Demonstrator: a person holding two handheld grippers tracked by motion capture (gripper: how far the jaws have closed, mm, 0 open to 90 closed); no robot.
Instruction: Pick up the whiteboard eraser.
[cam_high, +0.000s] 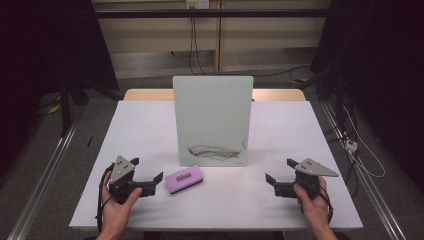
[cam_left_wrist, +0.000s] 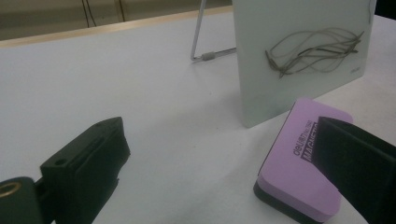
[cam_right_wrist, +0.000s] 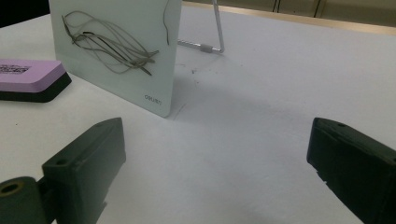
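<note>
Both forearms are coming in from the bottom edge of the high view, and each hand is holding a two-jaw gripper low over the white table (cam_high: 150, 125). On the person's left, the left gripper (cam_high: 148, 172) is standing with its jaws spread wide and pinching nothing; it is pointing toward the middle of the table. Just beside its far jaw, a purple whiteboard eraser (cam_high: 184, 179) is lying flat on the table. In the left gripper view the eraser (cam_left_wrist: 292, 158) is showing a purple top with black printed letters and a dark felt base, and one black jaw is partly covering its near corner — whether the jaw is touching it, I cannot tell. The eraser is not sitting between the jaws.

Behind the eraser, a small whiteboard (cam_high: 212, 120) is standing almost upright on a thin metal stand (cam_left_wrist: 210, 51), near the middle of the table. Dark scribbled lines (cam_high: 212, 151) are crossing its lower part, and they are also appearing in the right gripper view (cam_right_wrist: 107, 46).

On the other side, the right gripper (cam_high: 281, 171) is also resting with its jaws spread and holding nothing — well apart from the eraser, with only bare table between its jaws.
</note>
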